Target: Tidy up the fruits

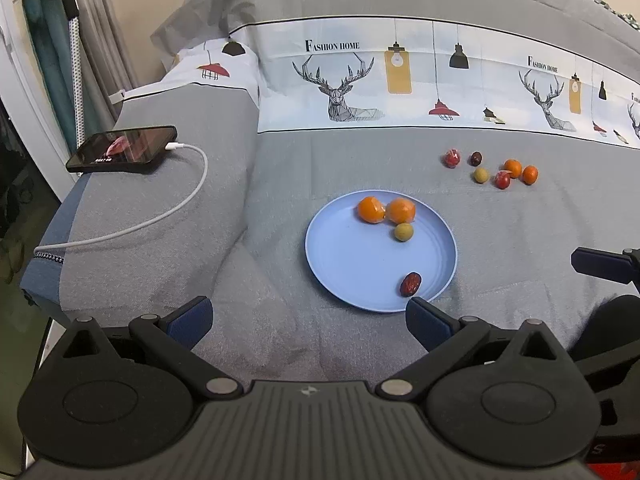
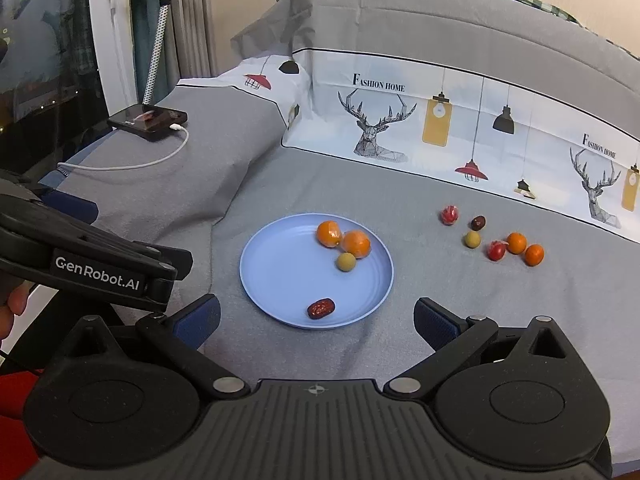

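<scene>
A light blue plate lies on the grey bedspread. It holds two oranges, a yellow-green round fruit and a red date. To its right on the cloth lies a loose cluster: two small oranges, two red fruits, a dark date and a yellow-green fruit. My left gripper is open and empty, just in front of the plate. My right gripper is open and empty, close to the plate's near rim.
A black phone with a white charging cable lies on the raised grey fold at the left. A printed deer-pattern band runs across the back. The bed edge drops off at the left.
</scene>
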Motion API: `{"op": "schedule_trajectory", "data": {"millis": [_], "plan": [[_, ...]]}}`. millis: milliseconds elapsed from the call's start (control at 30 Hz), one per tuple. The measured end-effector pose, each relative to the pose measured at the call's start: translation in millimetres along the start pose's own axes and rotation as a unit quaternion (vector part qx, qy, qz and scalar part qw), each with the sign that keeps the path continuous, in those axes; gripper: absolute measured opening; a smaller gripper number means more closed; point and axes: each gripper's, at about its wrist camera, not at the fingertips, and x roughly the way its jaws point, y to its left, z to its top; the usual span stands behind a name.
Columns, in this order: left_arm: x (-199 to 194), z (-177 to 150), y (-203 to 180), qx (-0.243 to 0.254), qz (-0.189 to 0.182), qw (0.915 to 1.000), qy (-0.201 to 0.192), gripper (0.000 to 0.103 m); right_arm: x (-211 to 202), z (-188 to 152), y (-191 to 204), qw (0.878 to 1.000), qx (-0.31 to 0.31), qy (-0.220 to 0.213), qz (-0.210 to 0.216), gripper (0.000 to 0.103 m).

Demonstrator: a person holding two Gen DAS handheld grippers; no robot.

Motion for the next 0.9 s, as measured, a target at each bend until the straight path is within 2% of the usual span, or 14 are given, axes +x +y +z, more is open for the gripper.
{"op": "schedule_trajectory", "data": {"millis": [900], "plan": [[4.2,0.0,0.5,0.001,-0.004,1.0,0.006,0.103,6.5,-1.2,-0.5,1.0,0.008,0.015,-0.002,0.102]]}}
